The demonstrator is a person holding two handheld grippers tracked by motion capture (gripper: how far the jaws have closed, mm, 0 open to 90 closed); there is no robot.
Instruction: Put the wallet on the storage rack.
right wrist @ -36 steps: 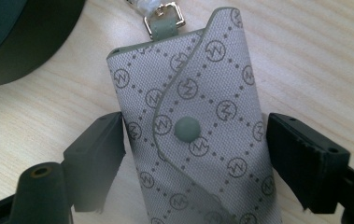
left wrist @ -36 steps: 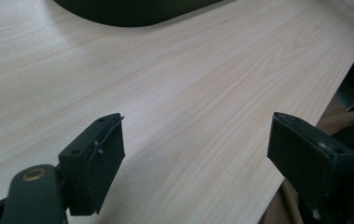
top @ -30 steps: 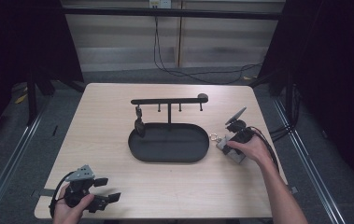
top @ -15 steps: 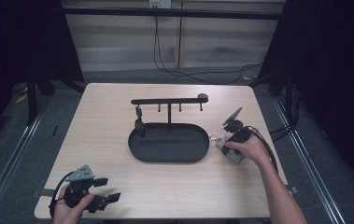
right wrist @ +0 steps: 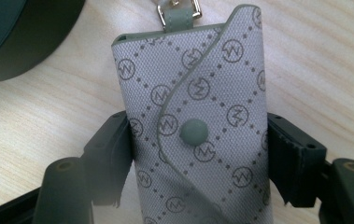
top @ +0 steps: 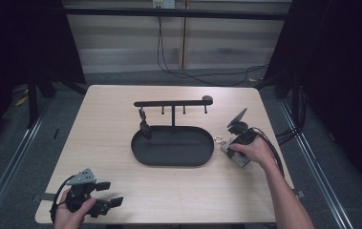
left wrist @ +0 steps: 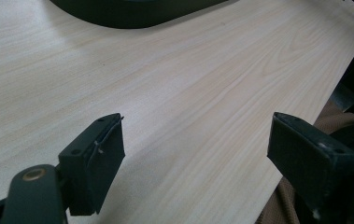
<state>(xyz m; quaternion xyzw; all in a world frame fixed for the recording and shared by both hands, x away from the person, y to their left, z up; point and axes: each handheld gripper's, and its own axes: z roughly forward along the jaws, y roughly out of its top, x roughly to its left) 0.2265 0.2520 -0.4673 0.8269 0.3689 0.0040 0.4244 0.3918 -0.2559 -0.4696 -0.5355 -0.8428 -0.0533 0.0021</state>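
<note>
Little has shifted since the earlier frame: right gripper point(right wrist: 198, 154) stays clamped on the grey key pouch point(right wrist: 198, 121) lying just right of the black tray point(top: 173, 145), left gripper point(left wrist: 198, 154) idle with jaws apart; grasp step, lift toward the rack point(top: 173, 102) probably next.

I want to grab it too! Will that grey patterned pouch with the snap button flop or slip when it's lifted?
The grey patterned fabric pouch looks soft, so it may sag slightly. Its woven surface probably grips well between the right gripper jaws pressing both sides. It seems light and flat, unlikely to roll.

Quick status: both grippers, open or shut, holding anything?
Left gripper: open, empty, over the table.
Right gripper: shut on the grey key pouch.
</note>
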